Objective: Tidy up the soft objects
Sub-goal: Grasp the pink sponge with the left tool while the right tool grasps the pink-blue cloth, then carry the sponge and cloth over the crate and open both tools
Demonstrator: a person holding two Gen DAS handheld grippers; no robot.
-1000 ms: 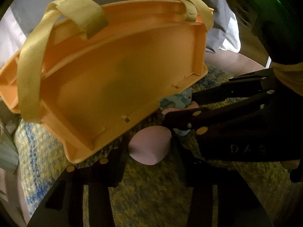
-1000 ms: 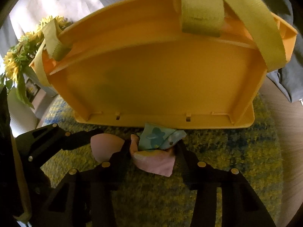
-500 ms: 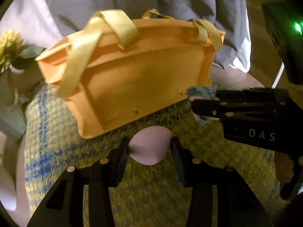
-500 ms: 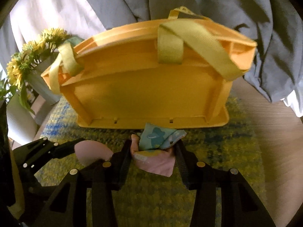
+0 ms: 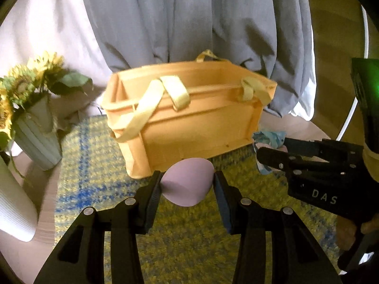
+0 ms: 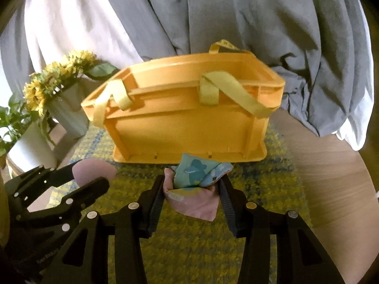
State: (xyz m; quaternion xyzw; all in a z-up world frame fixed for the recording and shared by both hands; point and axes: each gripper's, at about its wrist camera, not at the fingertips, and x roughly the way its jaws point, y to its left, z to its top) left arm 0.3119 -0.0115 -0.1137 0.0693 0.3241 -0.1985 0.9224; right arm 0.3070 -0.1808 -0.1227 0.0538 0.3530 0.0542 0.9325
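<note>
An orange plastic basket (image 5: 196,127) with yellow strap handles stands upright on a yellow-blue woven mat (image 5: 180,241); it also shows in the right wrist view (image 6: 184,127). My left gripper (image 5: 187,185) is shut on a pale pink soft pad (image 5: 187,184), held in front of the basket and above the mat. My right gripper (image 6: 193,189) is shut on a folded teal and pink patterned cloth (image 6: 196,175), also in front of the basket. The two grippers are side by side; the right one shows in the left wrist view (image 5: 270,151).
Vases with sunflowers (image 6: 61,94) stand left of the basket, with a white ribbed vase (image 5: 14,203) nearer. Grey and white fabric (image 6: 213,19) hangs behind the basket. The wooden table (image 6: 331,189) extends to the right of the mat.
Both grippers have pulled back and up from the basket with their loads. The basket now looks smaller and its open top is in sight.
</note>
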